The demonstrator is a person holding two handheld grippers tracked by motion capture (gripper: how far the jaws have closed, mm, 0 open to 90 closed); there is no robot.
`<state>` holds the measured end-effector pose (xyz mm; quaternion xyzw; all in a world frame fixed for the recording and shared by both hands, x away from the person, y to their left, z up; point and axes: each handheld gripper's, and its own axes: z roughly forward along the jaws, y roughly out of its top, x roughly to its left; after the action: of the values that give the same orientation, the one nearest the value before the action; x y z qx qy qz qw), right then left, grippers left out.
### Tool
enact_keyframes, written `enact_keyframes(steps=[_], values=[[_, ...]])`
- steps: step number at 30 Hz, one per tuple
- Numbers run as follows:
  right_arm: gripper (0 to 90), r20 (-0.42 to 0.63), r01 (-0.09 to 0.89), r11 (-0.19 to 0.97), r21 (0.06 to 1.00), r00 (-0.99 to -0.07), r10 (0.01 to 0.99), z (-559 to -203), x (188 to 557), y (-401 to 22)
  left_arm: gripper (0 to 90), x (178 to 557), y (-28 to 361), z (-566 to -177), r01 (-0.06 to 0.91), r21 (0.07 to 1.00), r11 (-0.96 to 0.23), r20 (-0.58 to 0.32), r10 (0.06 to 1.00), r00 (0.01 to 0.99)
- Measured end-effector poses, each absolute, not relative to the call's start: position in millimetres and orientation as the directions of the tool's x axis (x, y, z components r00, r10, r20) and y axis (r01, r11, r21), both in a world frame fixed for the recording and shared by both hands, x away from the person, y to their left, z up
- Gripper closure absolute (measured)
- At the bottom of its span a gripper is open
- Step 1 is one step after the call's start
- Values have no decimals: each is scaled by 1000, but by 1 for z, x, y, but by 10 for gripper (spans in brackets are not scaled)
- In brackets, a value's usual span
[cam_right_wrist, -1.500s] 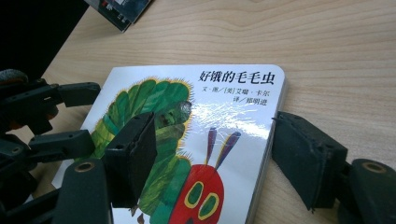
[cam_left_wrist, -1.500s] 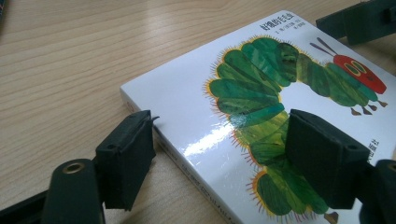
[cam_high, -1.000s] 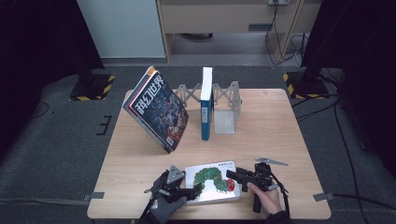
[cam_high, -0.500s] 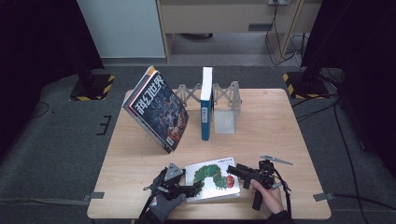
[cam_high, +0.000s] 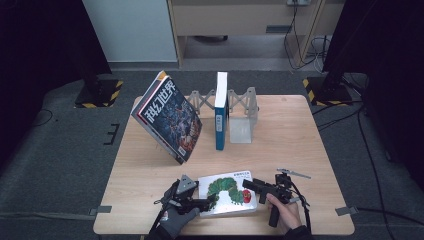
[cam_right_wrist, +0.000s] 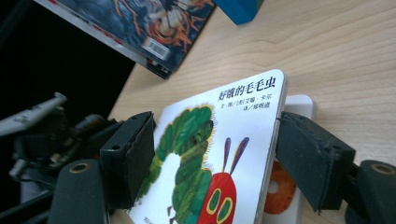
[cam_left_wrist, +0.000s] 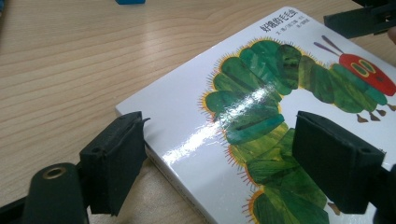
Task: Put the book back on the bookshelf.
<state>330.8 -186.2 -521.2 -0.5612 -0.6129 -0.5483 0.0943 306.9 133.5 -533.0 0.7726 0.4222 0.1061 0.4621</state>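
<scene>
Well in front of the rack (cam_high: 235, 102) on the table (cam_high: 300, 140), caterpillar book (cam_high: 227, 192) half-lifted off a second book, my left tongs (cam_high: 207, 202) and right tongs (cam_high: 250, 184) wide astride its ends; racking still undone, I judge.

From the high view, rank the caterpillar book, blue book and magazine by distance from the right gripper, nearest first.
1. Caterpillar book: flat at the near edge, right at the right gripper.
2. Blue book: upright mid-table, in the rack.
3. Magazine: leaning at the far left.
</scene>
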Motion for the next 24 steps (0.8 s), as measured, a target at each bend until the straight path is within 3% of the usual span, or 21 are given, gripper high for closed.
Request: enact_keyframes(steps=[9,19,24], values=[[274,729,803,-212,558,-352,587,-523,325,-183,155,307,136,-533,560,803,-201,-236,757,609],[312,771,766,-291,573,-384,508,-513,328,-187,149,307,137,-533,567,804,-176,-255,760,598],[305,764,763,-288,579,-384,519,-513,328,-186,147,307,136,-533,565,806,-179,-251,761,599]])
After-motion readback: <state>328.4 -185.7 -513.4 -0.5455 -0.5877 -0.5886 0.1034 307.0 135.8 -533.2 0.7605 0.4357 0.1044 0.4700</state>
